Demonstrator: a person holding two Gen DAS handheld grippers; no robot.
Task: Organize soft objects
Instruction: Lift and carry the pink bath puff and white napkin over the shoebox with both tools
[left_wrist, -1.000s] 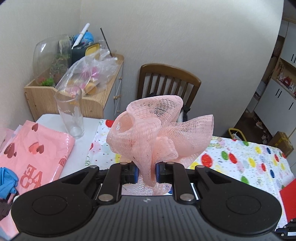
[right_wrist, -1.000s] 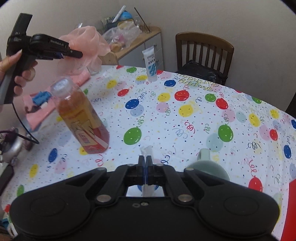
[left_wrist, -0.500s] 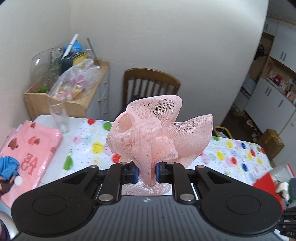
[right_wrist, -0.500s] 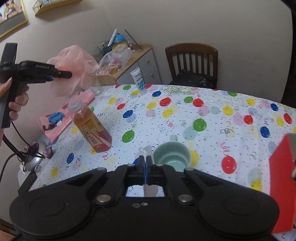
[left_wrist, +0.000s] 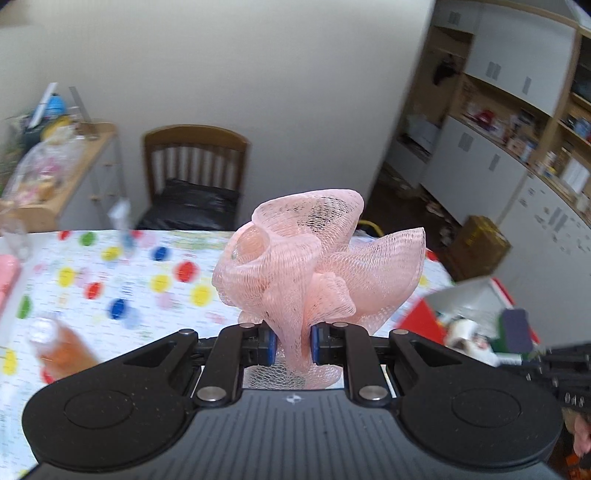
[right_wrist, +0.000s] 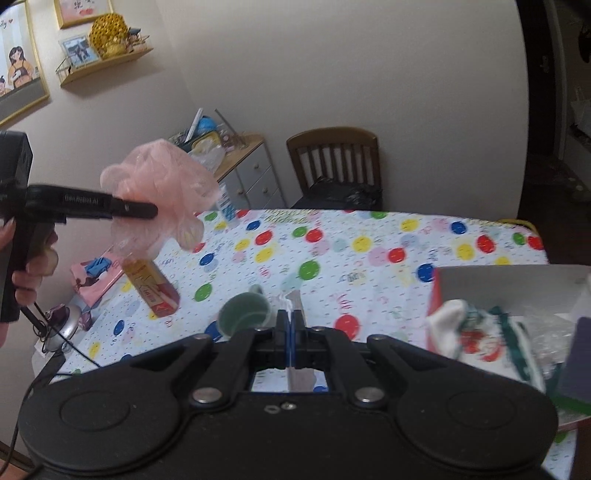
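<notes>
Pink mesh sponge (left_wrist: 317, 266) clamped in left gripper (left_wrist: 293, 341), above dotted tablecloth (left_wrist: 122, 280)

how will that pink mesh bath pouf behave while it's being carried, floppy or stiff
The pink mesh bath pouf is probably soft and springy: the left hand-held gripper pinches it to a thin neck, yet its ruffles fan out above. It looks very light, being open netting. It seems unlikely to slip, since mesh bunches between the pads.
</notes>
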